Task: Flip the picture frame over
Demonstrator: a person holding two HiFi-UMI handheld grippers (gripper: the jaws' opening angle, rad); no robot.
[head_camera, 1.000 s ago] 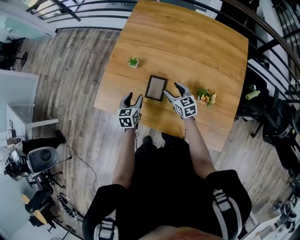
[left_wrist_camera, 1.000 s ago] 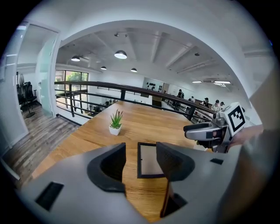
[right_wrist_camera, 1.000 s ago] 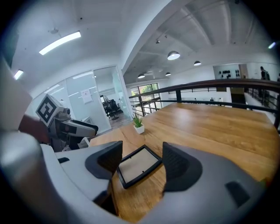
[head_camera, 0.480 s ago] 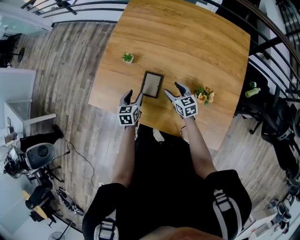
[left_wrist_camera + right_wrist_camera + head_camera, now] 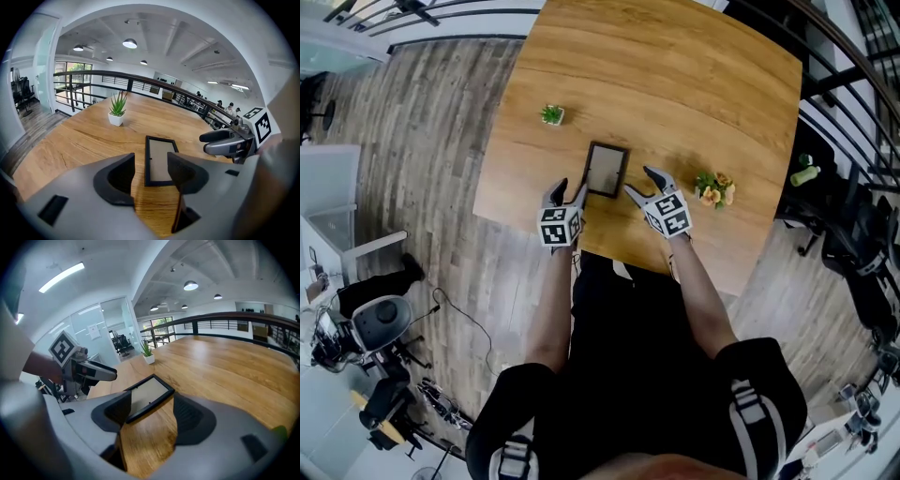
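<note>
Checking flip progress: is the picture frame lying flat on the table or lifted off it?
Lying flat: the picture frame rests on the table; the left gripper and right gripper stand open near it.

The left tool (image 5: 151, 165), jaws apart, faces the picture frame (image 5: 159, 158) lying on the table (image 5: 70, 140).

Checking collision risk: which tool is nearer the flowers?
Right. The right tool is close beside the flowers; the left tool is farther off, beyond the picture frame.

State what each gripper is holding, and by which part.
Nothing is held. The left gripper and right gripper are both open; the picture frame lies flat on the table ahead of them.
</note>
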